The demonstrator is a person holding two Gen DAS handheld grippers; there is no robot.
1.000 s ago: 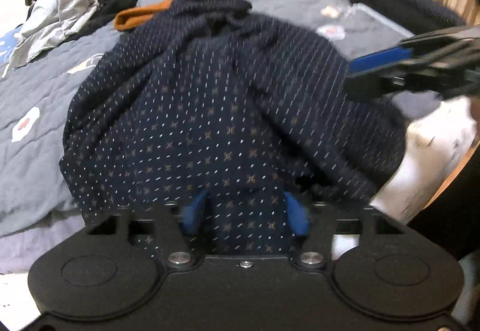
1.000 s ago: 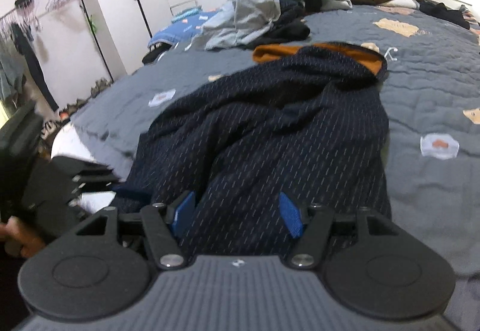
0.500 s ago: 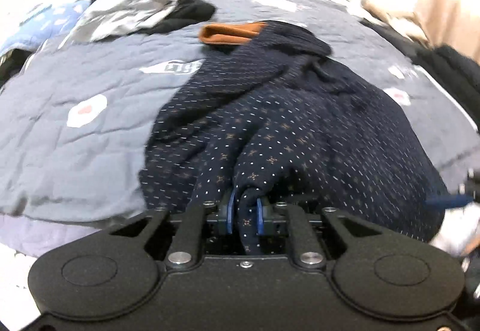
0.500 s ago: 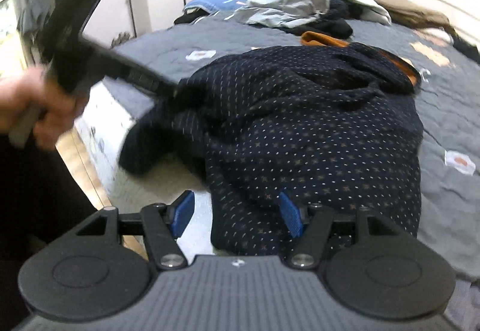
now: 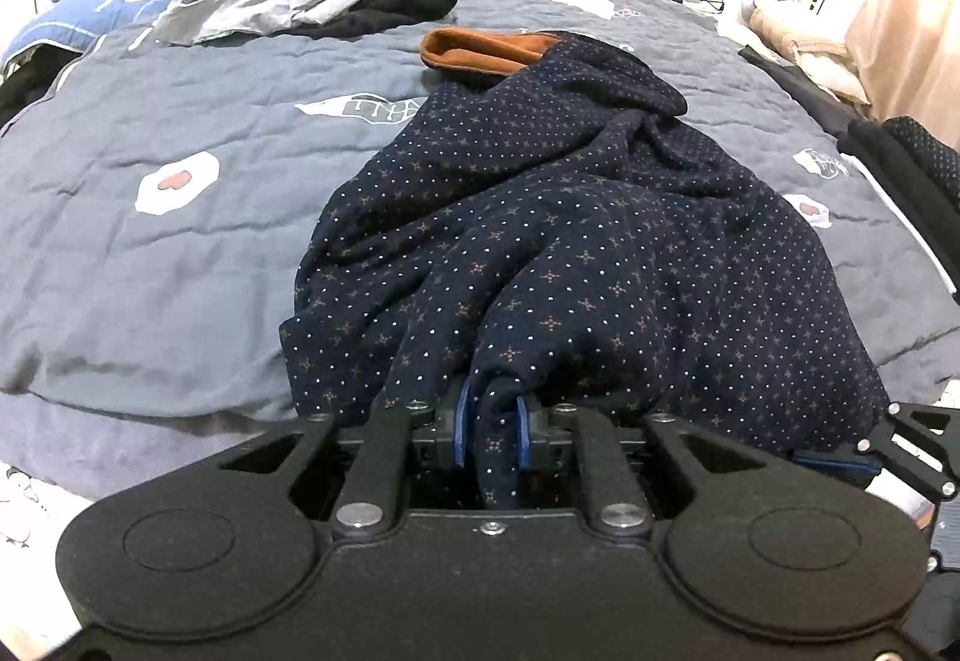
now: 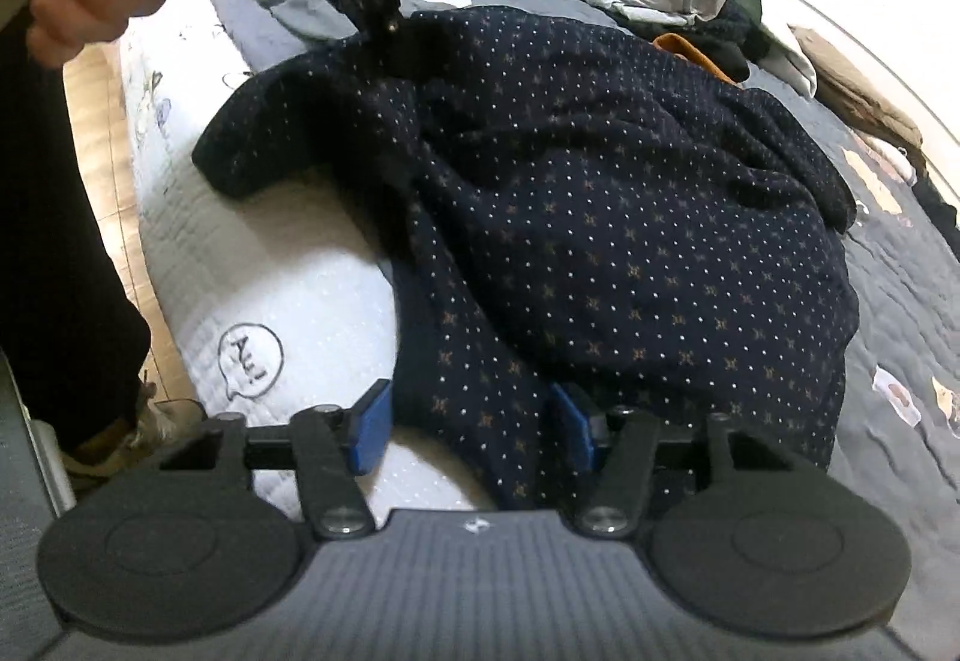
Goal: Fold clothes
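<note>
I'm gathering the navy sweater (image 5: 570, 241) at the bed (image 5: 150, 241) edge: my left gripper (image 5: 491, 430) is clamped on 1 hem fold, my right gripper (image 6: 471, 427) has just been closing around another (not yet pinched). Next, I judge: pinch, lift, spread flat.

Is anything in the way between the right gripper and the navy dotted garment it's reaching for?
Nothing visible. The right gripper has been closing with the navy dotted garment's hem already between its open fingers, while the left gripper pinches another fold of it.
</note>
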